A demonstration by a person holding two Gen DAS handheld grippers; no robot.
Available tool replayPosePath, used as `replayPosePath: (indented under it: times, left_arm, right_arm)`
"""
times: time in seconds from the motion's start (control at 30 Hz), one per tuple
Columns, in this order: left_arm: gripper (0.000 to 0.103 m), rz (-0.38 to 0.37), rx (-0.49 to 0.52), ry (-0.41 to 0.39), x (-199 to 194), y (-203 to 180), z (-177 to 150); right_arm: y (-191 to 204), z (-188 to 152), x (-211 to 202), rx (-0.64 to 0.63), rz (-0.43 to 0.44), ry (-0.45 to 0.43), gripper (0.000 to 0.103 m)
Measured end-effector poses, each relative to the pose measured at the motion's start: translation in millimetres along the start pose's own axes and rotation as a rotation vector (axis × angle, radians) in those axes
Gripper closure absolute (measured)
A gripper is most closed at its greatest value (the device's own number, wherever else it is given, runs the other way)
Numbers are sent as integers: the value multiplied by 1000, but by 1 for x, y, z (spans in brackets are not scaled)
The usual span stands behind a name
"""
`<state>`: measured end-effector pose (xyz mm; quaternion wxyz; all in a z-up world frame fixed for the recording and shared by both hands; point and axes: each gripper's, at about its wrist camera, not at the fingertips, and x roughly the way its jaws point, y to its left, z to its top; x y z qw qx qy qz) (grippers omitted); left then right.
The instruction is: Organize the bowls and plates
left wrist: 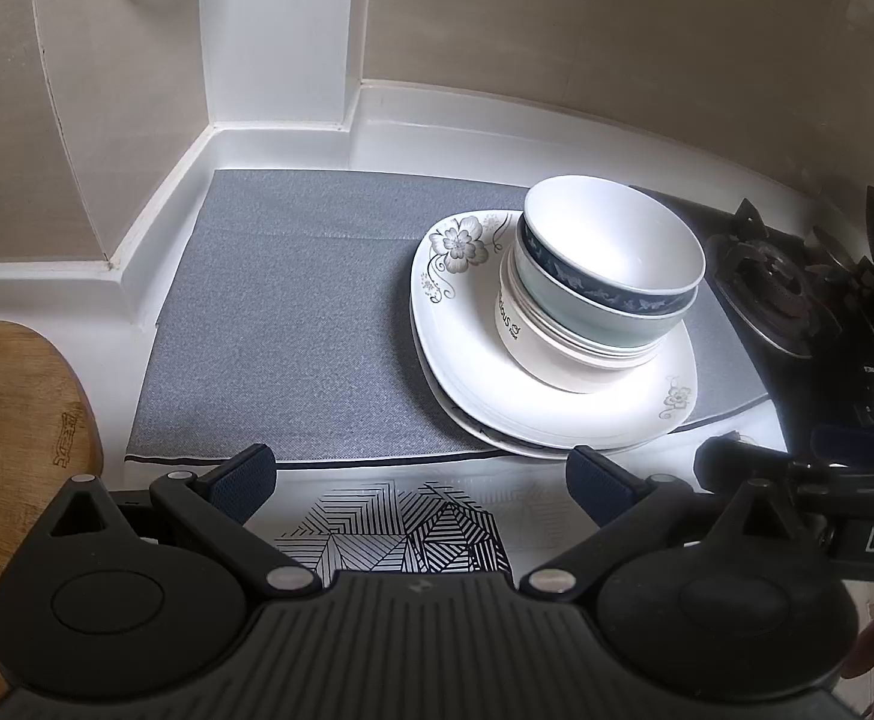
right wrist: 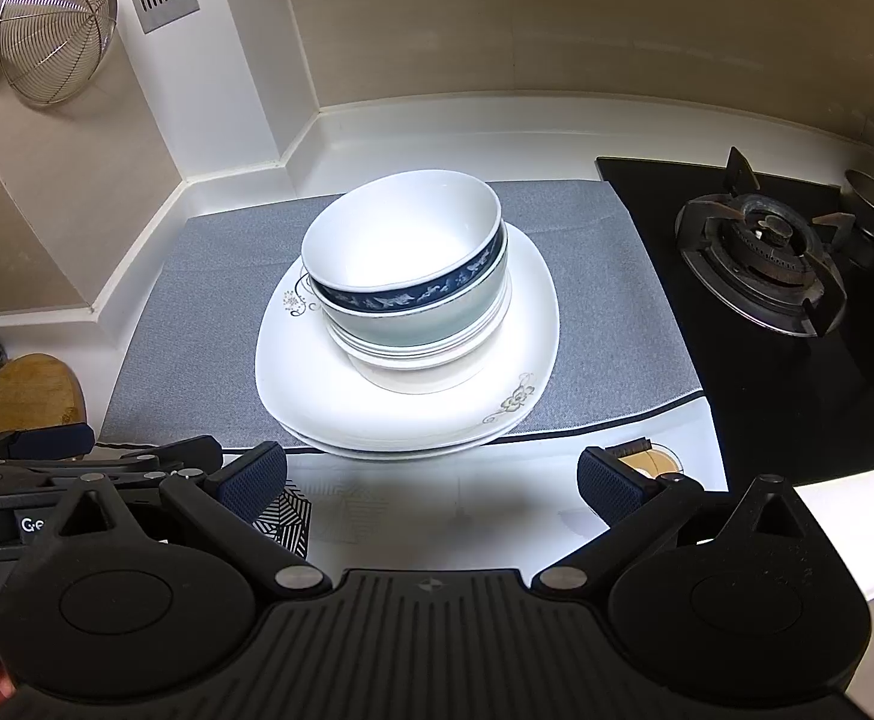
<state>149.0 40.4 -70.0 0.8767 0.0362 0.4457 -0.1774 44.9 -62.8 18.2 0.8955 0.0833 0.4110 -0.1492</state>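
Stacked bowls (right wrist: 407, 276) sit nested on stacked white flowered plates (right wrist: 329, 396), which rest on a grey mat (right wrist: 197, 312) on the desk (right wrist: 497, 516). Top bowl carries a dark blue band. Left tool (left wrist: 422, 483) is spread wide, holding nothing, short of the mat's front edge. Right tool (right wrist: 434, 483) is likewise spread and empty, facing the stack. A gas stove (right wrist: 761, 264) lies right of the mat.
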Motion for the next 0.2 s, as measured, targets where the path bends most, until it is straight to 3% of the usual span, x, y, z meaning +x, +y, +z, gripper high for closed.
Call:
replayPosePath:
  times: [0.2]
  left_arm:
    - [0, 5, -3, -1, 0, 0, 1]
  right_arm:
    - [1, 0, 0, 0, -1, -1, 0]
